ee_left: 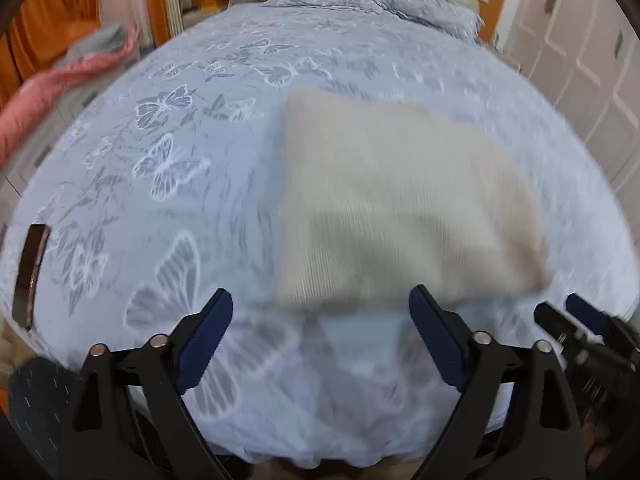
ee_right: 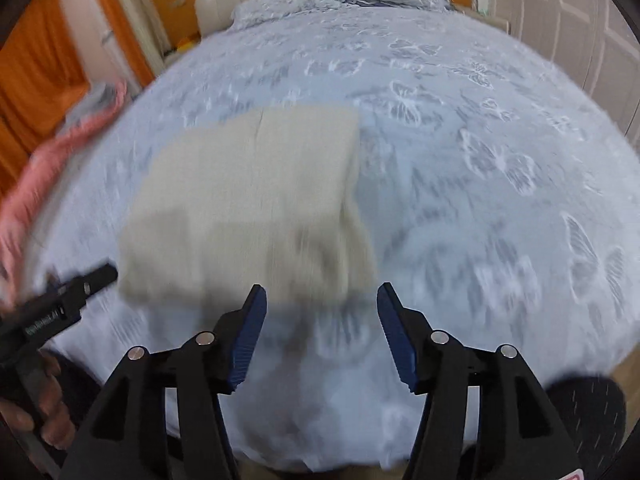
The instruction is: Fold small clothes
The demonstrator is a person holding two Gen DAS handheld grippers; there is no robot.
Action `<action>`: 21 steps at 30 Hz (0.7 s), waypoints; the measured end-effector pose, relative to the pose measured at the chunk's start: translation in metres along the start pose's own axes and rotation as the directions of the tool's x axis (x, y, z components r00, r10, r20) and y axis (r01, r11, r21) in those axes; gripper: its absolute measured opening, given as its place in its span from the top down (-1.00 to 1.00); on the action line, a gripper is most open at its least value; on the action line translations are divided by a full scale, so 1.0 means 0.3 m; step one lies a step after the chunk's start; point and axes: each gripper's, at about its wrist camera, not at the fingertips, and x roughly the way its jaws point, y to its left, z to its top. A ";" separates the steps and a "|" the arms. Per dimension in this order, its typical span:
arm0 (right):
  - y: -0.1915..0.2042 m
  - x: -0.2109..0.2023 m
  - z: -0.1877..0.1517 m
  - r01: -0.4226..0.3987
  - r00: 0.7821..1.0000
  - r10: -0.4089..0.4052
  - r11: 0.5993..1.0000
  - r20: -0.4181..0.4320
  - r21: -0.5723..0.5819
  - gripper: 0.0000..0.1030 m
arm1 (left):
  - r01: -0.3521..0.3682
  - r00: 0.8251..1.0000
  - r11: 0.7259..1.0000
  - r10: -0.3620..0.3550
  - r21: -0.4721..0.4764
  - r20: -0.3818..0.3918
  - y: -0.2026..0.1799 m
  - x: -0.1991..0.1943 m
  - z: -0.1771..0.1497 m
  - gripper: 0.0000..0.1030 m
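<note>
Lying squarish, ribbed cream knit point(ee_left: 392, 200) on butterfly-print bedspread point(ee_left: 160, 160).

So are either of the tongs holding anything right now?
Nothing. Both the left tongs and right tongs are open and empty, near the folded beige cloth on the bed.

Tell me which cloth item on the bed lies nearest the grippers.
The beige folded garment, flat just ahead of both open grippers. The pink cloth sits far off at the bed's left edge, crumpled with a grey piece.
</note>
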 end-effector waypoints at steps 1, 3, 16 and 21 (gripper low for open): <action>0.021 0.011 -0.046 0.036 0.999 -0.036 0.999 -0.006 -0.031 -0.24 | -0.012 1.000 1.000 0.012 0.028 -0.002 -0.021 0.014 -0.043 -0.70; 0.051 0.039 -0.125 0.070 0.997 -0.071 0.996 -0.016 -0.060 -0.24 | -0.043 0.999 0.998 0.043 0.037 0.005 -0.031 0.032 -0.096 -0.70; 0.059 0.135 -0.232 0.050 0.993 -0.054 0.998 -0.101 -0.040 -0.61 | -0.106 0.990 0.994 0.105 -0.006 -0.088 0.012 0.165 -0.183 -0.72; 0.067 0.117 -0.236 0.056 0.996 -0.058 0.998 -0.071 -0.023 -0.61 | -0.118 0.991 0.993 0.118 0.004 -0.058 -0.003 0.141 -0.191 -0.71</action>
